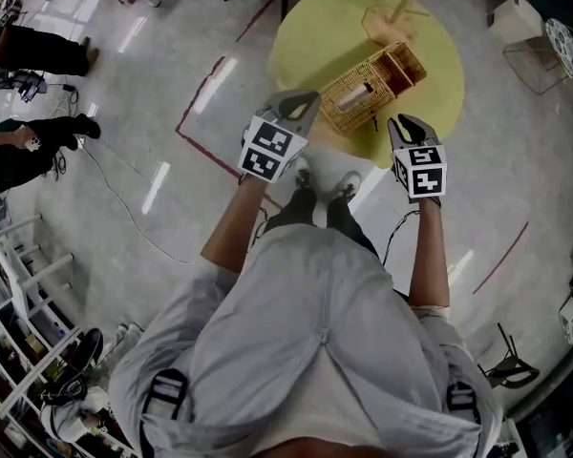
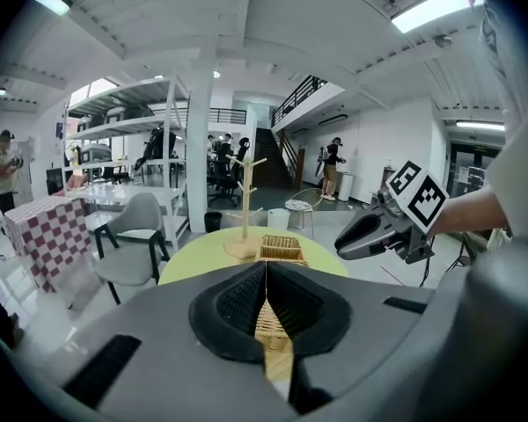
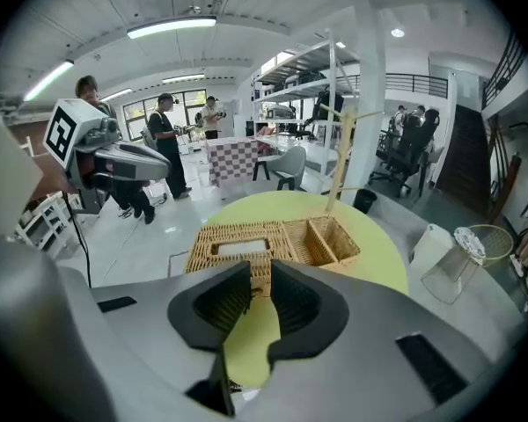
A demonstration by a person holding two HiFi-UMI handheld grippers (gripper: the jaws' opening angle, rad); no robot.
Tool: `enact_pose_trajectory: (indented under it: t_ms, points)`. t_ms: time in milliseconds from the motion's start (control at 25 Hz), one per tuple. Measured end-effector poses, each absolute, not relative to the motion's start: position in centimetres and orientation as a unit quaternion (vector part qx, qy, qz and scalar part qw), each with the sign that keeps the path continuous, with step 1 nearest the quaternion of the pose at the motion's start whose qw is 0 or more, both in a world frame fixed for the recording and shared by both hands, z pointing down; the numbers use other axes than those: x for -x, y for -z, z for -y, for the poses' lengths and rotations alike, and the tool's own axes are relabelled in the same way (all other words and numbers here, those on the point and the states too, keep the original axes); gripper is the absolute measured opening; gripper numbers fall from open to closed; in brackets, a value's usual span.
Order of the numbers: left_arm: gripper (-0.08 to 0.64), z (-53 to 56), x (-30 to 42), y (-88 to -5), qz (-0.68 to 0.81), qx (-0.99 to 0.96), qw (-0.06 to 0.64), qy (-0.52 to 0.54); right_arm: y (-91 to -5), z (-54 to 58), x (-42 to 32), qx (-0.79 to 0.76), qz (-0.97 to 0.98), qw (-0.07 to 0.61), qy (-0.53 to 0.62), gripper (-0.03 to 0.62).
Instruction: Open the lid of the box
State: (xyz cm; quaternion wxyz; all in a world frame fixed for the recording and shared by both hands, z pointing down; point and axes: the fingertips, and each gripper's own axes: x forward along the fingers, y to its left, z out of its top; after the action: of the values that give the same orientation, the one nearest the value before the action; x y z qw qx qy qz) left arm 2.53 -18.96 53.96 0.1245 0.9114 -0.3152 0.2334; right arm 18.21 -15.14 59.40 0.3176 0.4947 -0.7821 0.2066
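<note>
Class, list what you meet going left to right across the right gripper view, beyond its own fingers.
First the grey left gripper → tan woven wicker box → pale wire-mesh basket.

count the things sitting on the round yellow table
2: a woven wicker box near the person's side, and a pale wooden branched stand behind it at the far side.

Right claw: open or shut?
Open. Jaws of the right claw stand apart, nothing between them; the yellow table shows through the gap.
</note>
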Motion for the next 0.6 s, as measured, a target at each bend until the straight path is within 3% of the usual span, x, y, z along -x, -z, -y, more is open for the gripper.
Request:
enact_pose_trajectory:
  t_ms: [600]
  points:
    - [0.031,17.7,0.7,-57.5,0.365,-0.879,0.166,-0.258,-68.6,14.1,-16.2,-0.432,0.784,0.357,-0.267,0.115]
